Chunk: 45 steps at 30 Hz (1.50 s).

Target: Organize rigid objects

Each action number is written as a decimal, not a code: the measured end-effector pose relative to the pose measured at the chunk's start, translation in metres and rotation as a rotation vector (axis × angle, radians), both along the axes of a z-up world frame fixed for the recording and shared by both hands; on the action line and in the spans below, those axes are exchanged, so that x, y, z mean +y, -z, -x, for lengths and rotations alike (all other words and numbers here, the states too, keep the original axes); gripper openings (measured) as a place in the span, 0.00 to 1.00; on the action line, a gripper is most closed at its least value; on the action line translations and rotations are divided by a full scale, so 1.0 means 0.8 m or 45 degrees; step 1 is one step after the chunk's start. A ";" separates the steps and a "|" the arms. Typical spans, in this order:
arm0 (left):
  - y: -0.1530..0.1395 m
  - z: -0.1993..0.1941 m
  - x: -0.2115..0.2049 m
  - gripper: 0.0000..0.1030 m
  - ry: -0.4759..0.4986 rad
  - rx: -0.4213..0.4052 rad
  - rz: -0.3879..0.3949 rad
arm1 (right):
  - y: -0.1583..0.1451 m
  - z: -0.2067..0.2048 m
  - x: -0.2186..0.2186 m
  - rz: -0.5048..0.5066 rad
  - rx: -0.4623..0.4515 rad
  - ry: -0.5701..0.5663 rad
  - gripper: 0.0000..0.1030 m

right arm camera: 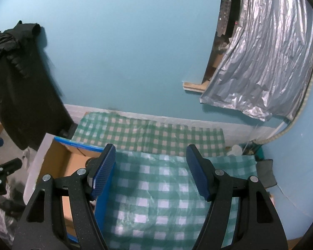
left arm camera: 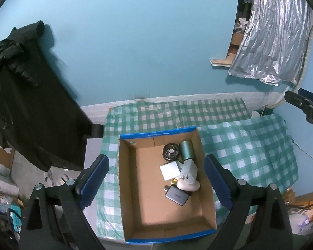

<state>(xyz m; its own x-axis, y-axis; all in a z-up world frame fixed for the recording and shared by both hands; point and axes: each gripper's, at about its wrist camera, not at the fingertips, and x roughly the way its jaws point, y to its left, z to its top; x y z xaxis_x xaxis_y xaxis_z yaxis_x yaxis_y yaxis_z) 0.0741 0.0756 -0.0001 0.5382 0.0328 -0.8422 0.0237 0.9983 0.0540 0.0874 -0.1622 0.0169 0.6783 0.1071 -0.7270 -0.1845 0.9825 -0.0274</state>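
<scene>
Cardboard box (left arm camera: 127, 179) — small items overlapping, indistinct

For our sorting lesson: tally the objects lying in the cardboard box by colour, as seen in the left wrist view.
In the cardboard box:
Black: 1, round disc
Green: 1, cylinder
White: 3, square card, plug adapter, oval piece
Grey: 1, flat device
Total: 6

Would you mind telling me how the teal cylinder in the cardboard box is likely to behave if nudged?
The teal cylinder lies on its side, so it may roll. The black round fan beside it probably blocks rolling that way. Its smooth surface looks possibly slippery.
</scene>
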 end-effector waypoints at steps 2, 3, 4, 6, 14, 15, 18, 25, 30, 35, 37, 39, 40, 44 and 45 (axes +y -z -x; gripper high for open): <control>0.001 -0.001 -0.001 0.91 -0.001 0.003 -0.001 | -0.001 0.000 -0.002 -0.006 0.002 0.001 0.67; 0.001 -0.001 -0.001 0.91 -0.002 0.005 -0.002 | 0.000 0.000 -0.003 -0.010 0.005 0.004 0.67; 0.002 -0.002 -0.001 0.91 0.000 0.009 -0.002 | -0.001 0.000 -0.003 -0.015 0.005 0.005 0.67; 0.002 -0.002 0.000 0.91 -0.003 0.016 -0.006 | 0.000 0.000 -0.004 -0.022 0.011 0.006 0.67; 0.004 -0.004 0.004 0.91 -0.012 0.026 -0.011 | 0.004 -0.006 -0.007 -0.032 0.029 0.023 0.67; 0.004 -0.004 0.004 0.91 -0.010 0.031 -0.005 | 0.004 -0.006 -0.008 -0.035 0.030 0.026 0.67; 0.005 -0.007 0.005 0.91 -0.011 0.034 -0.006 | 0.006 -0.008 -0.009 -0.033 0.041 0.030 0.67; 0.006 -0.008 0.006 0.91 -0.010 0.035 -0.004 | 0.010 -0.009 -0.010 -0.040 0.060 0.046 0.67; 0.005 -0.008 0.006 0.91 -0.011 0.034 -0.004 | 0.011 -0.009 -0.009 -0.034 0.065 0.048 0.67; 0.008 -0.008 0.007 0.91 -0.009 0.050 -0.002 | 0.011 -0.009 -0.009 -0.036 0.065 0.047 0.67; 0.008 -0.007 0.008 0.91 -0.011 0.048 -0.005 | 0.011 -0.009 -0.009 -0.035 0.060 0.051 0.67; 0.009 -0.006 0.008 0.91 -0.014 0.046 -0.015 | 0.012 -0.009 -0.008 -0.038 0.061 0.046 0.67; 0.009 -0.005 0.008 0.91 -0.013 0.047 -0.023 | 0.012 -0.009 -0.008 -0.031 0.066 0.049 0.67; 0.009 0.000 0.010 0.92 -0.018 0.043 -0.044 | 0.013 -0.005 -0.005 -0.031 0.078 0.045 0.67; 0.009 0.002 0.010 0.93 -0.021 0.041 -0.047 | 0.012 -0.003 -0.004 -0.031 0.077 0.043 0.67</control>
